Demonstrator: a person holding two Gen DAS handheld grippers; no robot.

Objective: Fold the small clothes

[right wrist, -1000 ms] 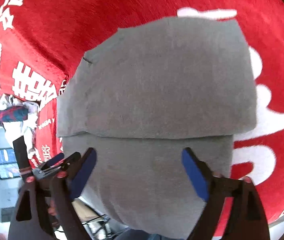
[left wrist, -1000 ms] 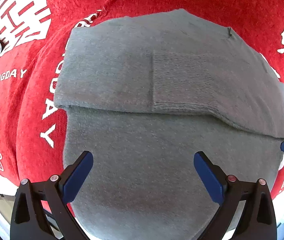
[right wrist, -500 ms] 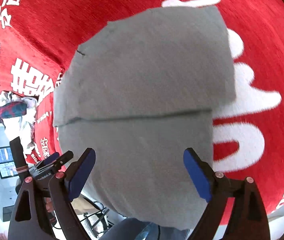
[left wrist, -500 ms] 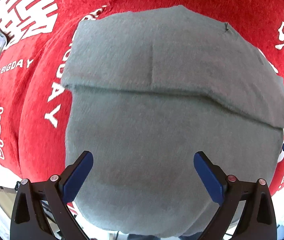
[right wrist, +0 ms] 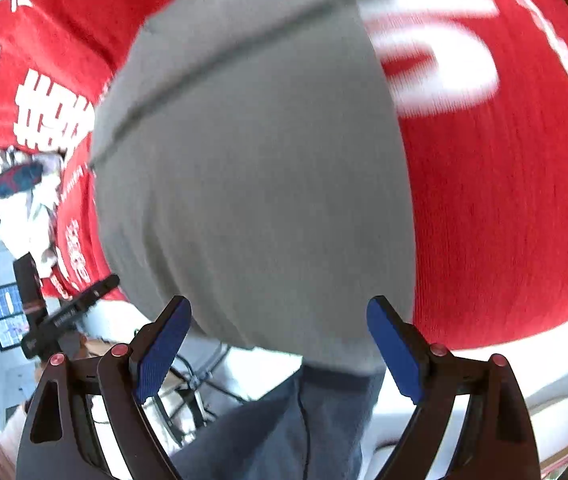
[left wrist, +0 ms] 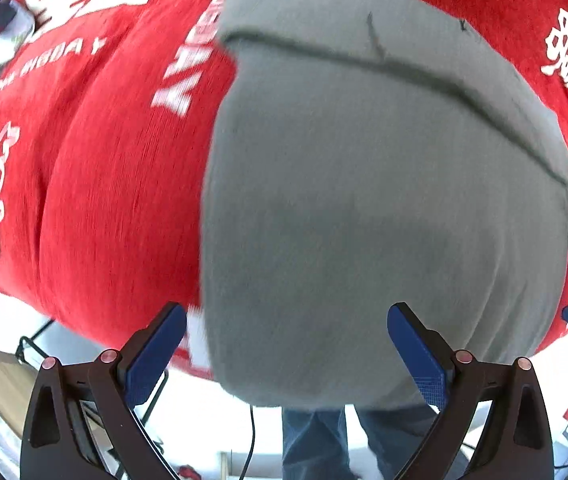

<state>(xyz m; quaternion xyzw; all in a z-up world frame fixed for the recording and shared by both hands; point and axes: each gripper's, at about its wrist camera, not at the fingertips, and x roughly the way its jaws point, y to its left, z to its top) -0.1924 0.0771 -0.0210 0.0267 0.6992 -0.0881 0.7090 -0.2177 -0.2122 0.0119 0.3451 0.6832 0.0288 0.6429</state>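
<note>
I have the left gripper [left wrist: 286, 344] and right gripper [right wrist: 278, 340] wide open, empty, above the grey garment's [left wrist: 384, 220] near hem. Step, I judge: 2nd fold. Next: lower both, pinch hem, carry fwd over folded flap [left wrist: 364, 28].

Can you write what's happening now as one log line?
left gripper: open | right gripper: open | gray garment: partly folded, ungripped | on red cloth

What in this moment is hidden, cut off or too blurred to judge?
- Left wrist: garment near hem hangs past the tablecloth edge; underside hidden.
- Right wrist: white print motion-blurred, unreadable.
- Right wrist: pile at left too small to identify.
</note>
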